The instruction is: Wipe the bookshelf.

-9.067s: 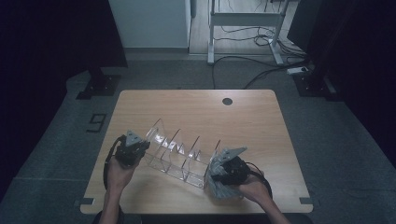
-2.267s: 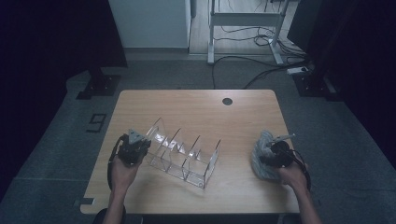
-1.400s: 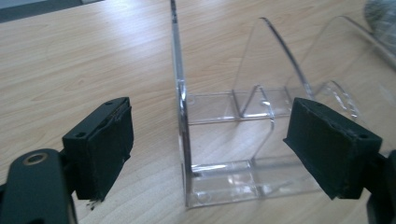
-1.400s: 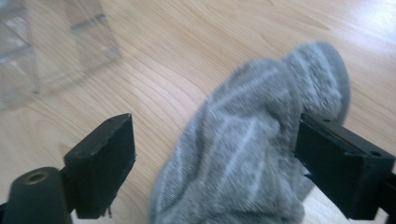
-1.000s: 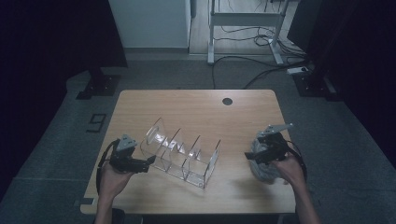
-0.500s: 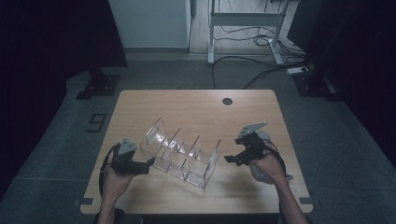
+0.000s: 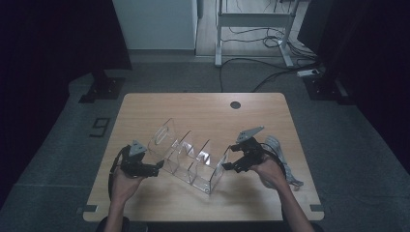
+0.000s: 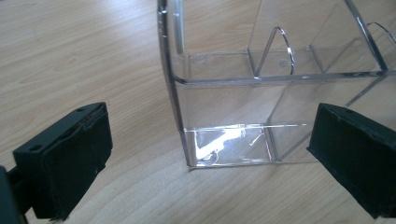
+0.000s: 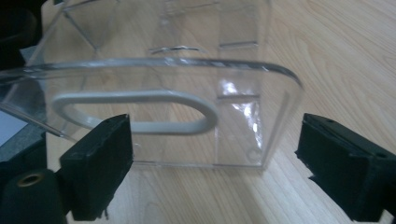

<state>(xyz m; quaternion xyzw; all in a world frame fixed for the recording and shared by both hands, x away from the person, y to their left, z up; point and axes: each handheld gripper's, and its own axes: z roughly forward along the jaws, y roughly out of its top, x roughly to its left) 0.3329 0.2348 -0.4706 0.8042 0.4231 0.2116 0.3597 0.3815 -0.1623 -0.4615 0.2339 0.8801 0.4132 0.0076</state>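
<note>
Here, clear rack (image 7: 187, 155) on table (image 7: 203, 104), left claw (image 7: 153, 170) and right claw (image 7: 226, 166) both spread (nothing pinched) — grey cloth (image 7: 281, 157) beside.

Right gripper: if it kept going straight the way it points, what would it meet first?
Probably the end wall of the clear acrylic organizer, the one with the handle slot; the right gripper has open jaws either side, not yet touching.

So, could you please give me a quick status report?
Left gripper and right gripper open, either end of clear acrylic organizer. Organizer on table, ungripped. Nothing in the way.
</note>
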